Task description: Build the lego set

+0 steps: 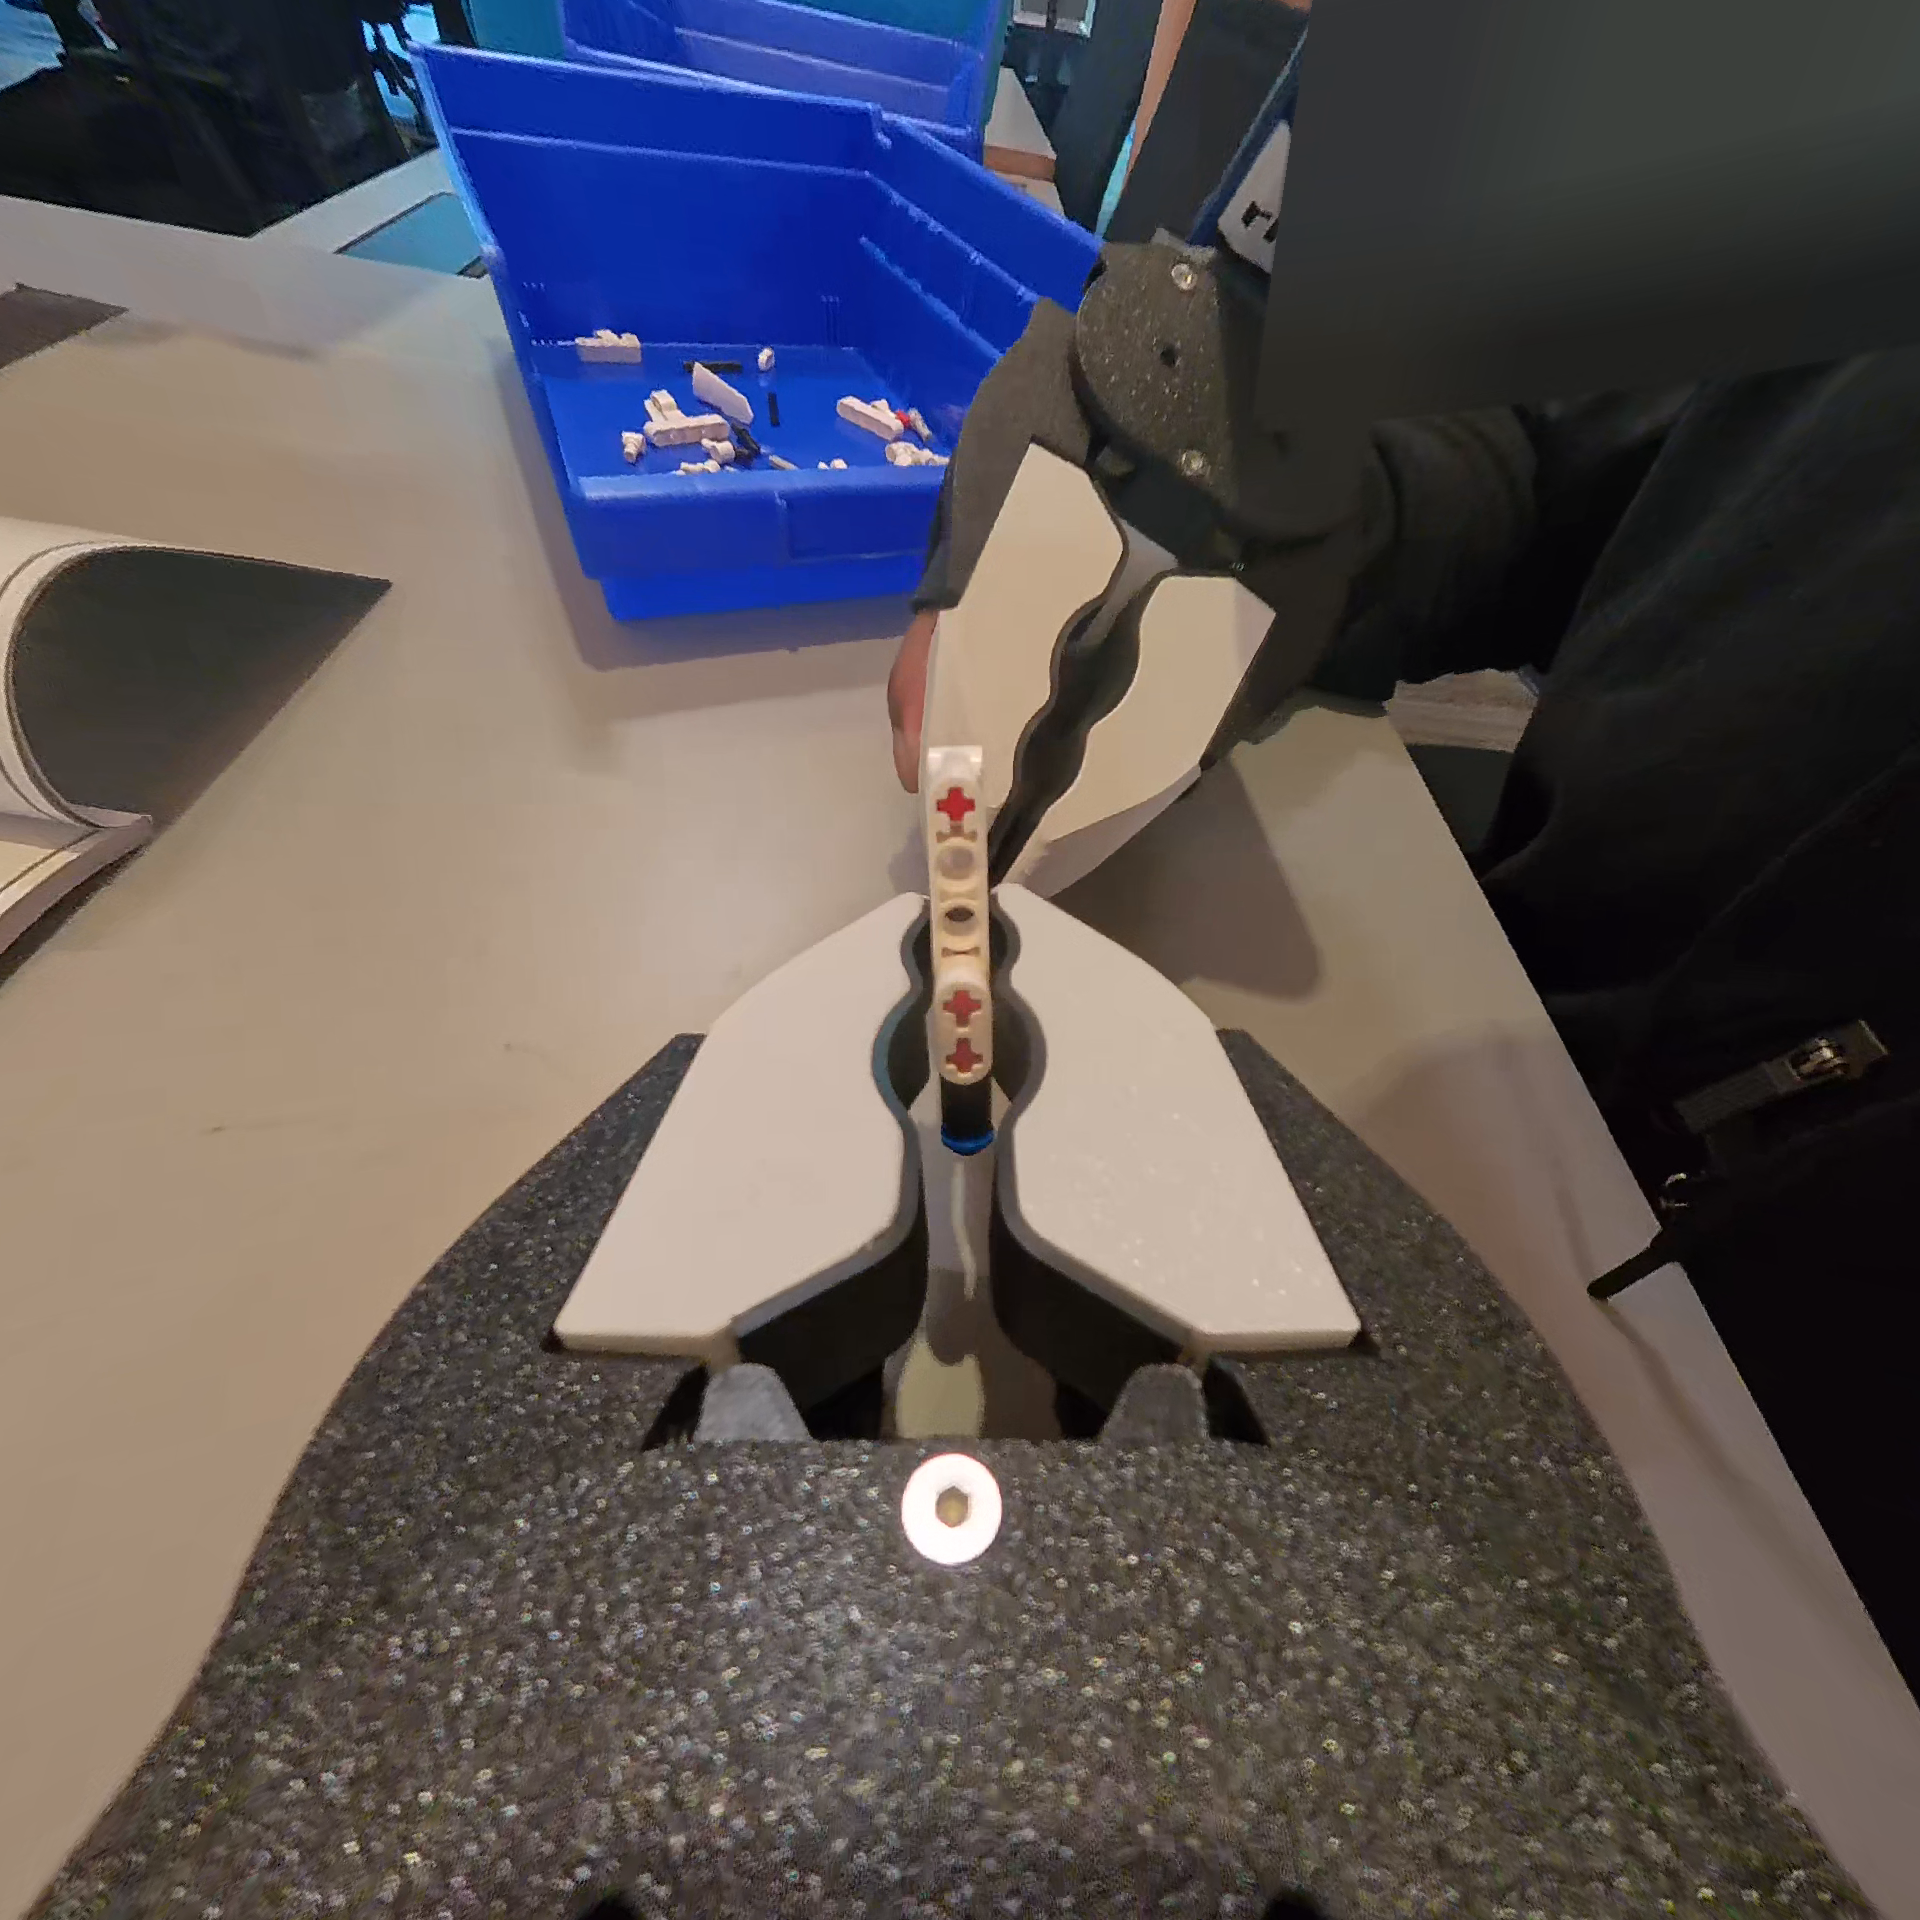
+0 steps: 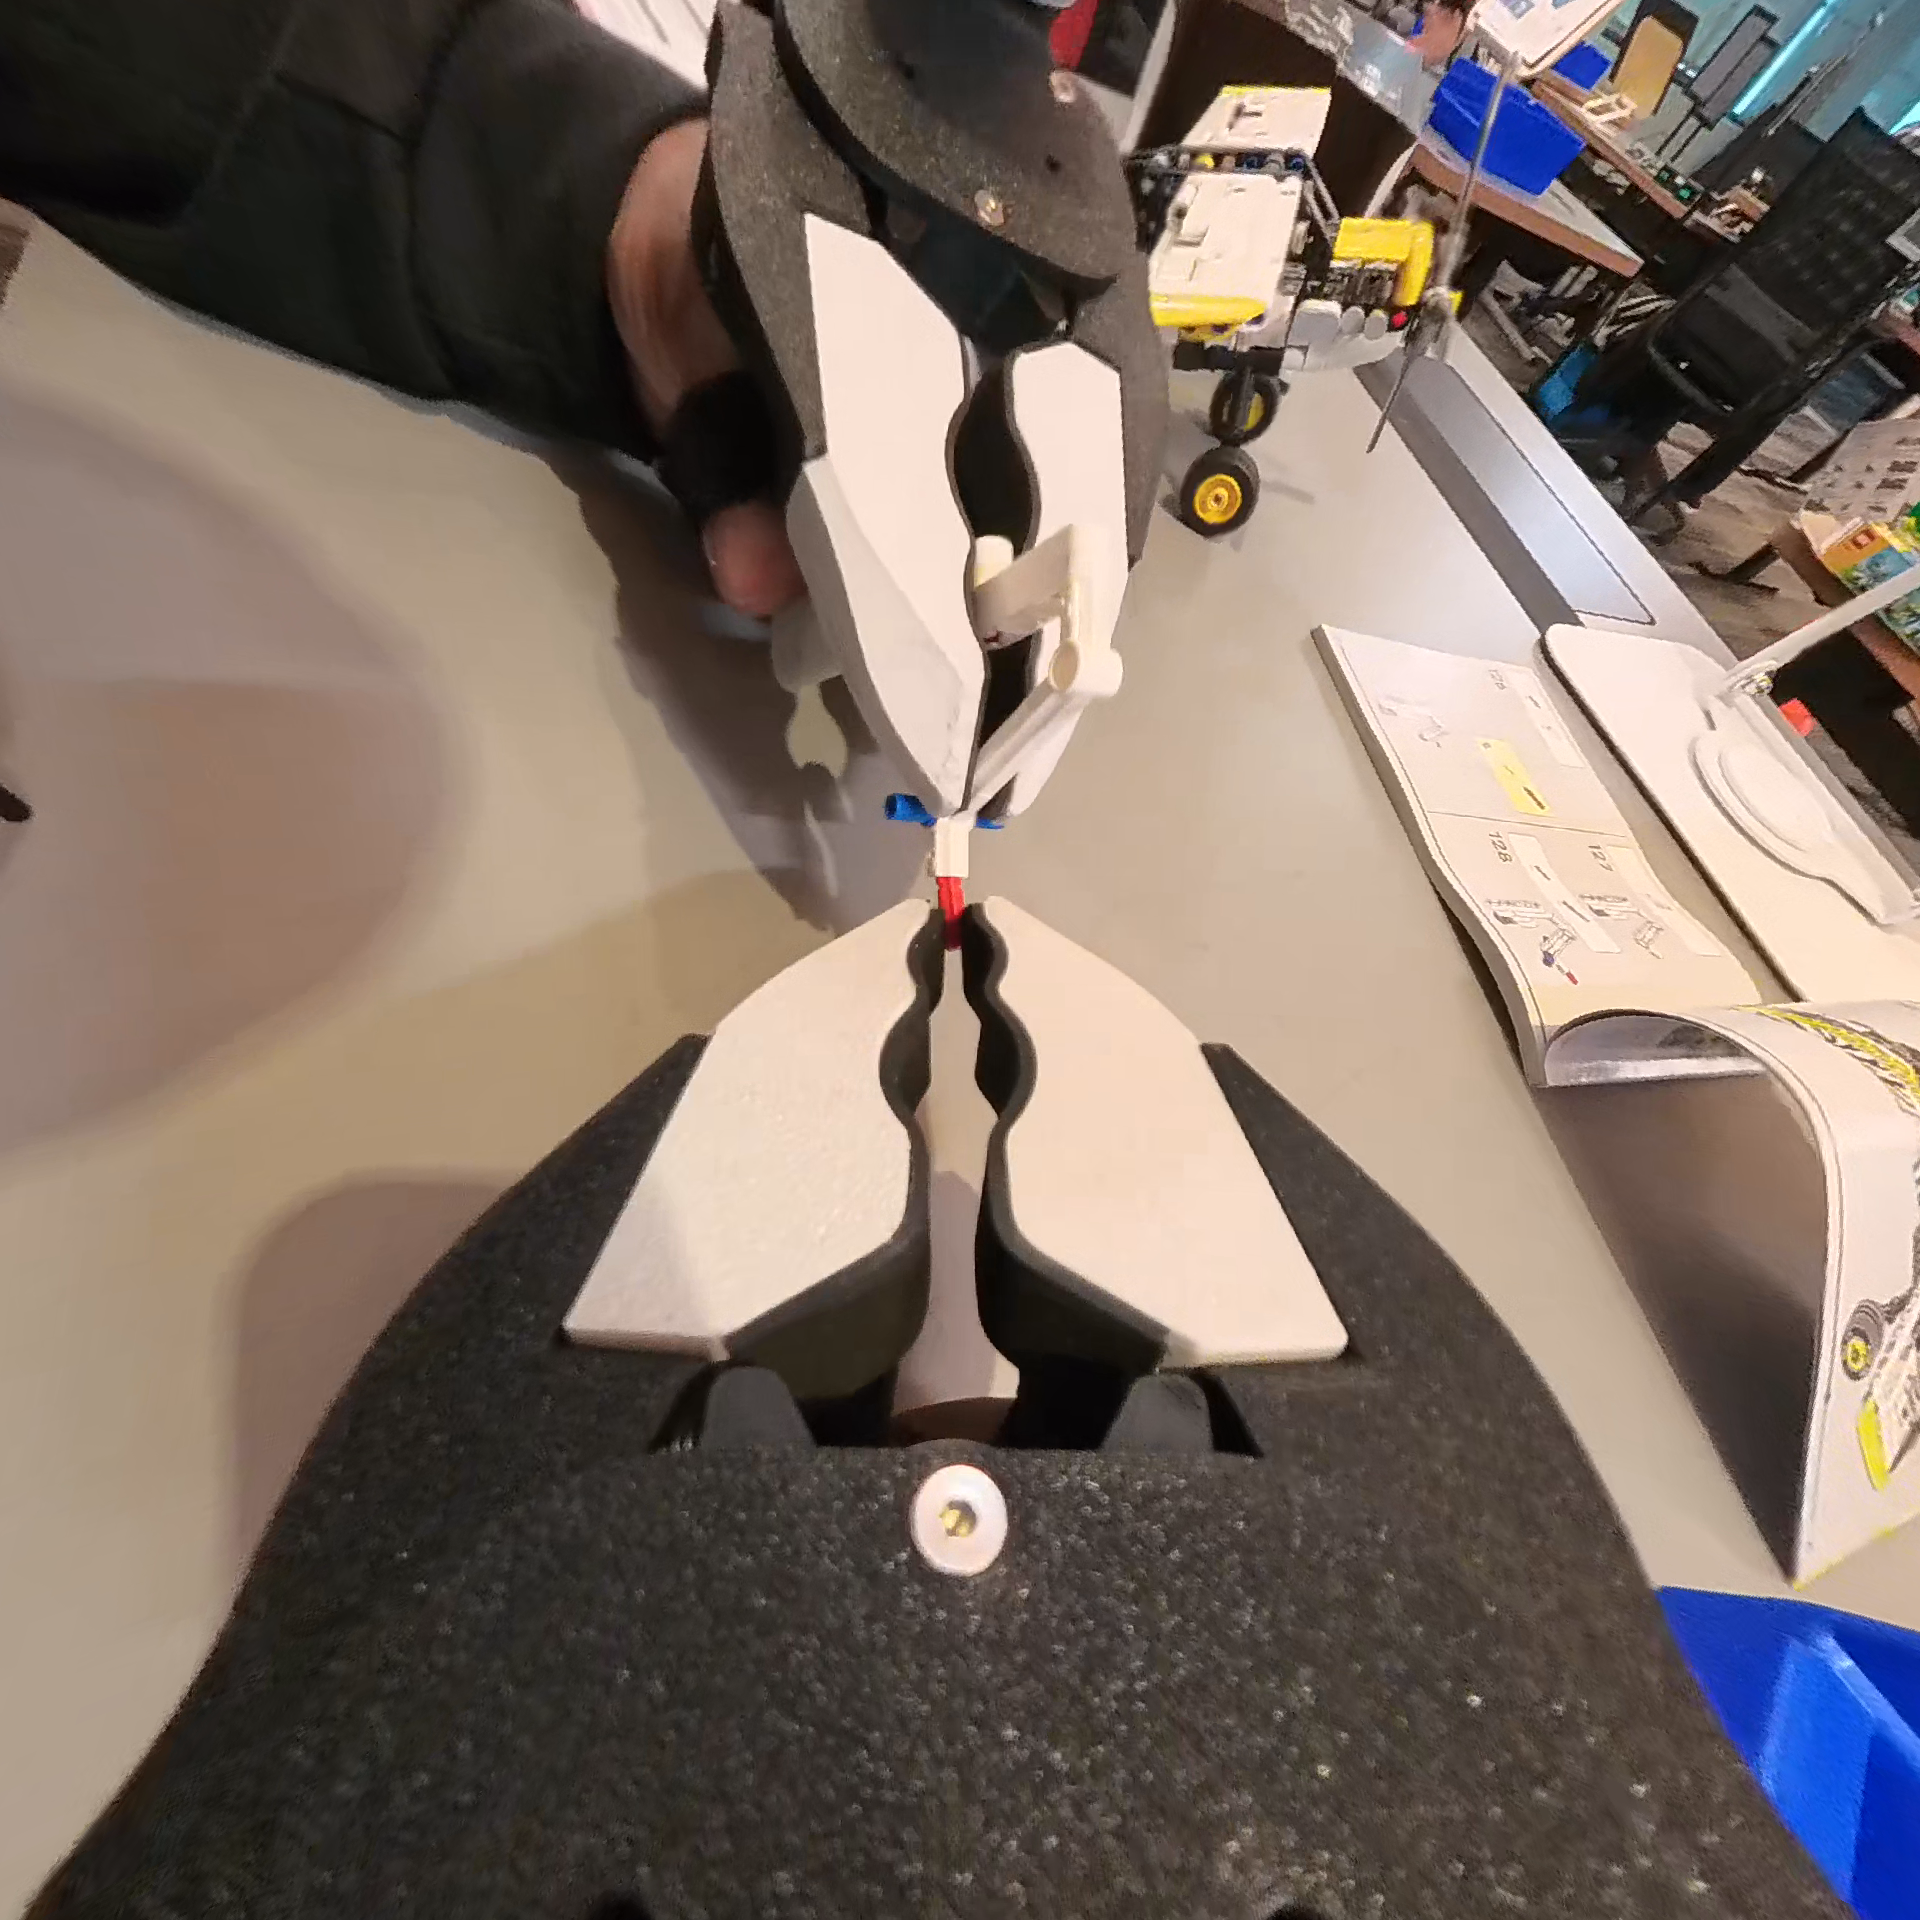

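Note:
In the left wrist view my left gripper is shut on a white studless beam that stands upright between the pads. The beam has red cross-shaped axle ends in its holes and a black and blue pin below it. The right gripper comes in from the upper right, its tips against the beam's right side. In the right wrist view my right gripper is shut on a short red axle. The axle sticks into a small white connector with a blue pin, at the tips of the left gripper, which grips the white beam assembly.
A blue bin with several small white parts stands behind on the grey table. Its corner also shows in the right wrist view. An open instruction booklet lies to the side. A yellow and white model vehicle stands farther back. The table edge runs along the right. The tips of both grippers are at nearly the same place.

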Available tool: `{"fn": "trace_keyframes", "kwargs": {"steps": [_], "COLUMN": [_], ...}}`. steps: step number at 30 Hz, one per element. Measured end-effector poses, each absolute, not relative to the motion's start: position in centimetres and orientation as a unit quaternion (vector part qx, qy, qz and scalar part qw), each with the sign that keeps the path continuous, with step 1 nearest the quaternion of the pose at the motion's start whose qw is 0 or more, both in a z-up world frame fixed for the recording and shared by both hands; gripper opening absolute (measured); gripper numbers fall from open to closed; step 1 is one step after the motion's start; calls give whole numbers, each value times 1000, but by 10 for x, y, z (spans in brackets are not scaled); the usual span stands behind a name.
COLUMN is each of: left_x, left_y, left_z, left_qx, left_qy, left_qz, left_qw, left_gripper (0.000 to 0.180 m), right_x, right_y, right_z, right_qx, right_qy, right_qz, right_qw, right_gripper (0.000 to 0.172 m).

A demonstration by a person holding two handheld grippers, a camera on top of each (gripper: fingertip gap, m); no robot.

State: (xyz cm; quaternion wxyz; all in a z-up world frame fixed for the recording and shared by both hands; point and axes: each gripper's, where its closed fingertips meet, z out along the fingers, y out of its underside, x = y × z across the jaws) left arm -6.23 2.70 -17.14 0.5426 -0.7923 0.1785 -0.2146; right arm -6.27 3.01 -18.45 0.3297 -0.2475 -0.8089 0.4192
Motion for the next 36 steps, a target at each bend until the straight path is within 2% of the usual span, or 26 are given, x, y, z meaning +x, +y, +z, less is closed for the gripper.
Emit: {"fn": "trace_keyframes", "kwargs": {"steps": [22, 36], "left_x": [-64, -53], "left_y": [29, 22], "left_z": [-177, -161], "left_qx": [-806, -765], "left_qy": [168, 194], "left_qz": [-196, -241], "left_qw": [532, 565], "left_gripper": [8, 7], "right_x": [-65, -55], "right_y": [33, 22], "right_z": [-180, -166], "right_qx": [-244, -207], "right_qy": [-801, -786], "right_qz": [417, 471], "right_qw": [353, 343], "right_gripper": [2, 2]}}
